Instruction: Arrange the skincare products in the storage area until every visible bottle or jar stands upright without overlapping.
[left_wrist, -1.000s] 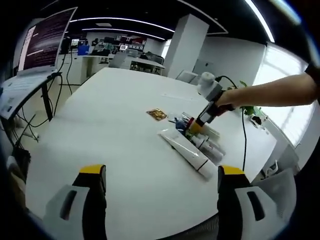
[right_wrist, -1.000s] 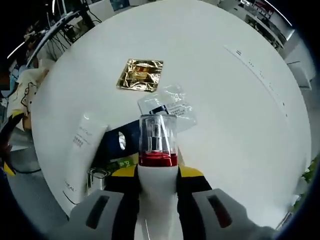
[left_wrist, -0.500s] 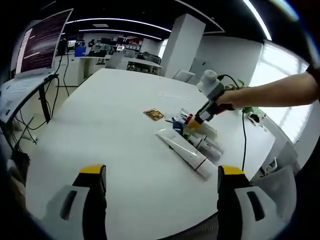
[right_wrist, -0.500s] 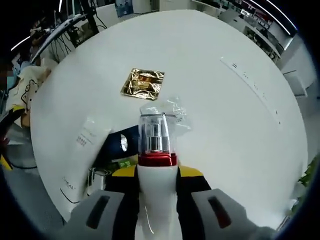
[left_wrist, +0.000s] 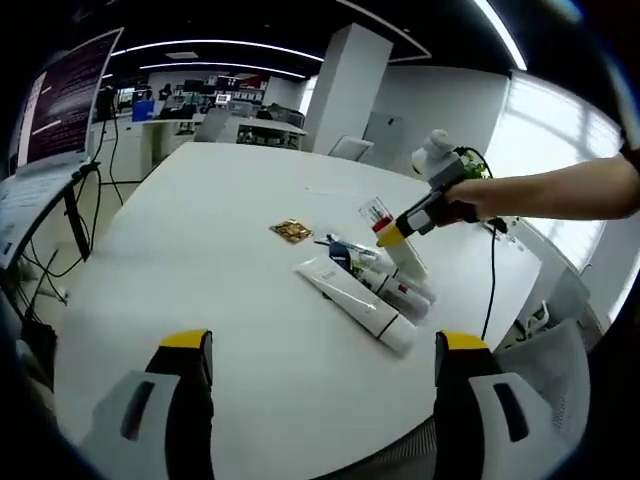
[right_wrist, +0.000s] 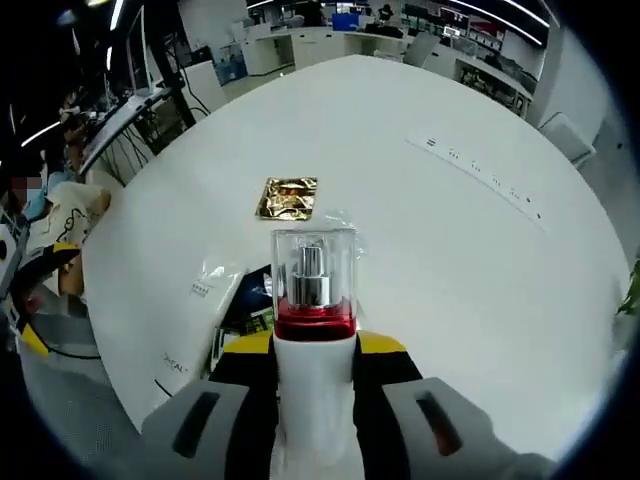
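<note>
My right gripper (right_wrist: 315, 350) is shut on a white pump bottle (right_wrist: 314, 330) with a red collar and a clear cap. The left gripper view shows that bottle (left_wrist: 378, 220) lifted above the pile, held by the right gripper (left_wrist: 395, 232). Below it a heap of skincare products lies flat on the white table (left_wrist: 200, 270): a long white tube (left_wrist: 352, 305), smaller bottles (left_wrist: 395, 290) and a dark blue item (left_wrist: 340, 255). A gold sachet (left_wrist: 291, 231) lies just left of the heap. My left gripper (left_wrist: 320, 350) stands open near the table's front edge, far from the heap.
A person's arm (left_wrist: 560, 190) reaches in from the right. A laptop on a stand (left_wrist: 55, 110) is at the left, past the table edge. A chair (left_wrist: 545, 350) sits at the right front. The gold sachet (right_wrist: 288, 198) and white tube (right_wrist: 195, 320) lie below the held bottle.
My right gripper has raised the pump bottle up and away from the heap. The left gripper view has shifted slightly; the left gripper stays open.
</note>
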